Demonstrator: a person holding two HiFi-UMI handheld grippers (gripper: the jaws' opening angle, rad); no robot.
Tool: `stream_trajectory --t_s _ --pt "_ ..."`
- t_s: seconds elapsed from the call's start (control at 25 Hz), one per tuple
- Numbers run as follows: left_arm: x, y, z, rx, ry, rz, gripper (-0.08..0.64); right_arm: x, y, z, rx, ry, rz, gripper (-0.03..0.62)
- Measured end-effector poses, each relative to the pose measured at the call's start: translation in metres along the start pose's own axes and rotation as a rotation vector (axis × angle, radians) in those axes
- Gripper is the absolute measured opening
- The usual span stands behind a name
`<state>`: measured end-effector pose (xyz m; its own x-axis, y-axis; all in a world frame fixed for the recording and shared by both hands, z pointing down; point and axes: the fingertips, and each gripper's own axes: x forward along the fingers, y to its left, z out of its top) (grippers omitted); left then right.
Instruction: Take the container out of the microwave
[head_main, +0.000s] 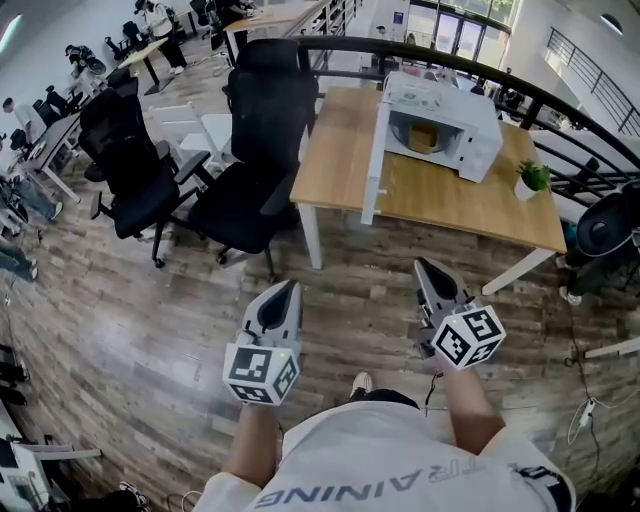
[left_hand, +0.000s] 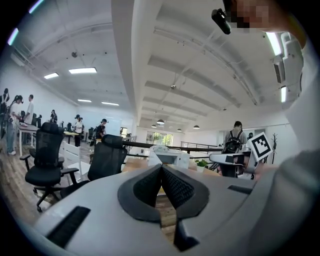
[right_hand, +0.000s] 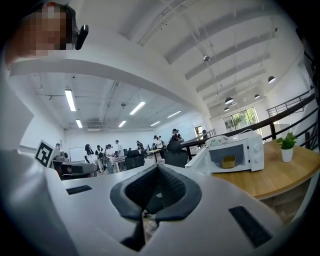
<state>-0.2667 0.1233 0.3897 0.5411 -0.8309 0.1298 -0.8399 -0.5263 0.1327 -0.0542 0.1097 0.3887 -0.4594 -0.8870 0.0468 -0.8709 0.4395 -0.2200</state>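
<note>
Left gripper (head_main: 291, 288), grey, two-jaw, hand-held: jaws were closed tip to tip, gripping nothing. Right gripper (head_main: 423, 266): likewise closed and empty. Both were held well apart from the light wooden table (head_main: 430, 200). White microwave oven (head_main: 450, 125): stood on that table, door swung open. Small yellow container (head_main: 422, 137): sat upright inside the cavity, wider than tall, broad side toward the opening; contents not discernible.

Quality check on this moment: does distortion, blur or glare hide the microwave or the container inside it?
Head view: fisheye bending at the edges, even daylight, microwave and yellow container sharp. Right gripper view: dark round vignette, bright ceiling strips, container small but clear. Left gripper view: same vignette, microwave tiny, container not discernible.
</note>
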Motion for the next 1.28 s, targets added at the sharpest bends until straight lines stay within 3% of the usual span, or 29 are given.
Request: stream_trajectory --t_s 0.6,1.04,1.28 --pt "0.151 -0.051 -0.003 0.028 0.059 -0.101 0.032 0.011 -0.148 0.003 0.061 0.003 -0.106 0.021" --pt "0.252 -0.051 0.003 0.008 0.06 -0.215 0.032 0.041 -0.216 0.021 0.024 0.016 -0.212 0.021" --pt "0.306 -0.027 0.014 -0.005 0.06 -0.245 0.032 0.091 -0.245 0.029 0.012 0.034 -0.227 0.021"
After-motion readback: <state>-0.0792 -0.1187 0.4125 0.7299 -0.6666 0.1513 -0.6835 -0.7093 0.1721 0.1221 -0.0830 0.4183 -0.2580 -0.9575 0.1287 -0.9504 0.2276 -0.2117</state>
